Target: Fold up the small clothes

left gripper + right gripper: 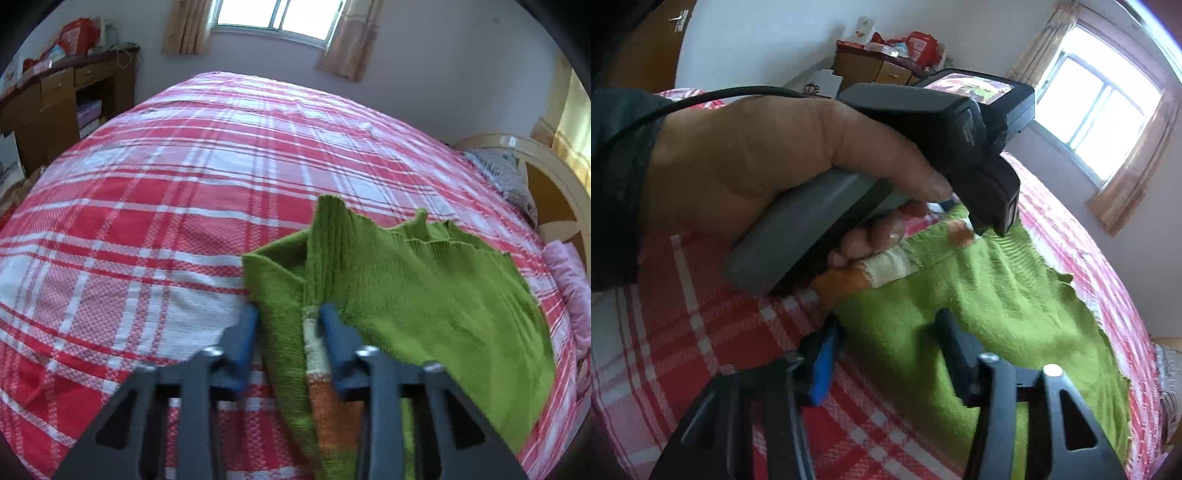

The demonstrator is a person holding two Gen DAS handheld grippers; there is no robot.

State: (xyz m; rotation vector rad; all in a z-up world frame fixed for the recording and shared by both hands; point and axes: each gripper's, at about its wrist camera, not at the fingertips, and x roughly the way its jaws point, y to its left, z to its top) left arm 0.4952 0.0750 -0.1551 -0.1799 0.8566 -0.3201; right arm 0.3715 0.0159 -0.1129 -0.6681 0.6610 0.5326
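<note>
A small green knitted garment point(424, 295) with orange and white stripes lies on a red and white plaid bedsheet point(166, 203). My left gripper point(290, 319) is shut on a raised fold at its left edge, and the fabric fills the gap between the blue pads point(251, 325). In the right wrist view the same garment point(979, 295) spreads to the right. My right gripper point(890, 350) is open over its near edge, with flat fabric between the fingers. A person's hand point(757, 166) holds the left tool's handle just beyond, hiding its tips.
A wooden desk point(55, 99) with bags on top stands at the far left by the wall. A curved headboard point(546, 192), a grey pillow point(502, 173) and a pink cloth point(569, 280) line the bed's right side. A window point(280, 14) is at the back.
</note>
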